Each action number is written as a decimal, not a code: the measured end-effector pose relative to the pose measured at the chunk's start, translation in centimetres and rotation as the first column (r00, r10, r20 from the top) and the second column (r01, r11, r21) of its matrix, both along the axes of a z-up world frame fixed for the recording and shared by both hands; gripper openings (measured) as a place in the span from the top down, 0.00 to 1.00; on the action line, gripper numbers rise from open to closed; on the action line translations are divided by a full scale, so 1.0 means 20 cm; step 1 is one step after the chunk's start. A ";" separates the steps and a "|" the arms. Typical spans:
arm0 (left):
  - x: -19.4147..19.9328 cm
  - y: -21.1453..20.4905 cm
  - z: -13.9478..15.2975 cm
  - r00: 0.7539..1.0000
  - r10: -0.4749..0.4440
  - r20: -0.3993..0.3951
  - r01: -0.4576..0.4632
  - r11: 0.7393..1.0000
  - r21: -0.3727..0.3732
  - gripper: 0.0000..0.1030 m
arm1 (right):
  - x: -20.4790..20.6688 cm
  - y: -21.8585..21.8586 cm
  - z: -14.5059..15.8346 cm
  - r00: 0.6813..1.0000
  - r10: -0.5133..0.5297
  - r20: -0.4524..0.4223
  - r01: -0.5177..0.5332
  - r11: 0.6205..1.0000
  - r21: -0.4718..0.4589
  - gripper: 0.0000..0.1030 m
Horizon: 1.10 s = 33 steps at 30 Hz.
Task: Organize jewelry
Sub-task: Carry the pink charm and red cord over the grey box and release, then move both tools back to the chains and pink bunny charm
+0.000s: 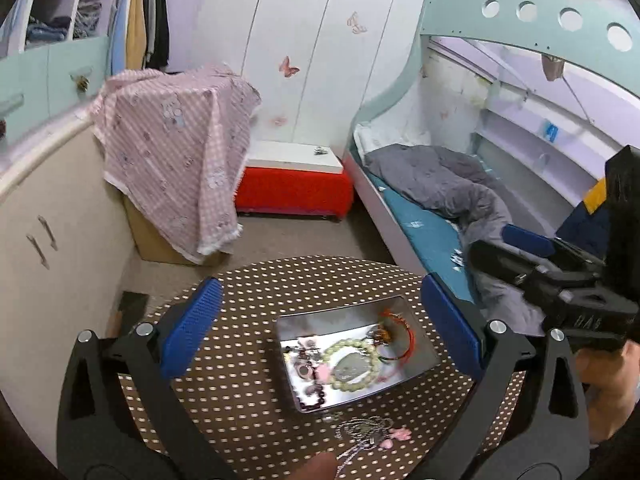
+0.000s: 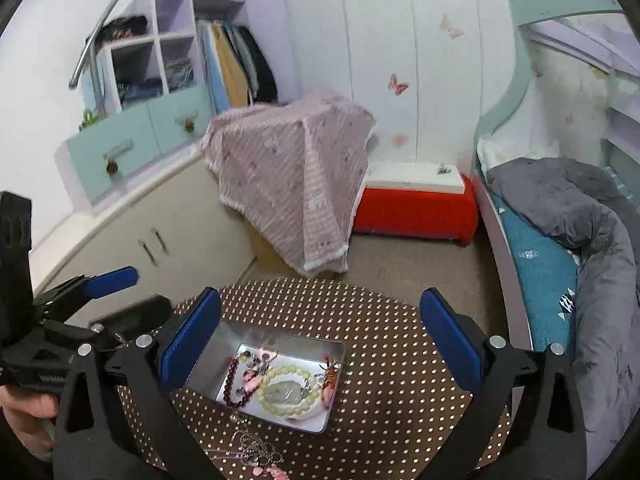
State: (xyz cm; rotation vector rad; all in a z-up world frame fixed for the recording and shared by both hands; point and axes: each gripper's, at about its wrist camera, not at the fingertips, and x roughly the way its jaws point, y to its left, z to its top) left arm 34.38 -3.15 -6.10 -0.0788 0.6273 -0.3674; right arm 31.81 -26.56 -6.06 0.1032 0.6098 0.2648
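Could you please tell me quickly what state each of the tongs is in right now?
Left tongs: open wide, nothing between the pads, above the metal tray.
Right tongs: open wide, holding nothing, above the same tray.

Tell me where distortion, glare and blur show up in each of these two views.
Left wrist view: fisheye bends the wardrobe doors, black vignette corners, the metal tin mirrors light, the silver chain before it is smeared. Right wrist view: same bowed edges, soft focus on the bead bracelet, glare on the tin's floor.

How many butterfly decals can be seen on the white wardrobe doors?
3 clearly: one high up, one pink at mid height, one faint lower down, above the white-topped red box. The draped pink cloth may hide others.
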 end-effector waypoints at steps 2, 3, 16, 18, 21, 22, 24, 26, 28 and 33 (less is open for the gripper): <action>-0.02 0.01 0.01 1.000 0.028 0.003 -0.028 0.999 0.029 0.06 | -0.02 -0.03 0.01 1.000 -0.024 0.006 0.024 1.000 0.013 0.07; -0.02 0.03 0.02 0.999 0.032 0.008 -0.032 0.999 0.027 0.06 | -0.03 -0.05 0.02 0.999 -0.034 0.014 0.034 0.999 0.016 0.07; -0.25 0.17 0.09 0.991 0.107 0.085 -0.109 0.994 0.012 0.06 | -0.18 -0.11 0.11 0.996 -0.071 0.056 0.069 0.997 0.040 0.07; -0.28 0.18 0.10 0.989 0.115 0.094 -0.117 0.993 0.012 0.06 | -0.20 -0.11 0.12 0.995 -0.072 0.064 0.069 0.997 0.044 0.07; -0.33 0.20 0.10 0.987 0.122 0.105 -0.124 0.992 0.008 0.06 | -0.23 -0.09 0.13 0.995 -0.073 0.075 0.071 0.997 0.031 0.07; -0.34 0.21 0.10 0.986 0.123 0.111 -0.125 0.992 0.009 0.06 | -0.24 -0.08 0.14 0.994 -0.073 0.077 0.071 0.997 0.025 0.07; -0.37 0.20 0.10 0.985 0.124 0.123 -0.128 0.992 0.019 0.06 | -0.26 -0.07 0.14 0.994 -0.071 0.082 0.069 0.997 0.022 0.07; -0.41 0.20 0.09 0.983 0.123 0.133 -0.128 0.991 0.033 0.06 | -0.29 -0.07 0.13 0.994 -0.066 0.084 0.065 0.998 0.017 0.07; -0.44 0.19 0.08 0.984 0.114 0.138 -0.120 0.992 0.040 0.06 | -0.32 -0.07 0.12 0.995 -0.061 0.083 0.060 0.998 0.015 0.07; -0.49 0.19 0.03 0.986 0.106 0.131 -0.115 0.992 0.056 0.06 | -0.39 -0.05 0.07 0.998 -0.036 0.060 0.036 0.999 0.001 0.07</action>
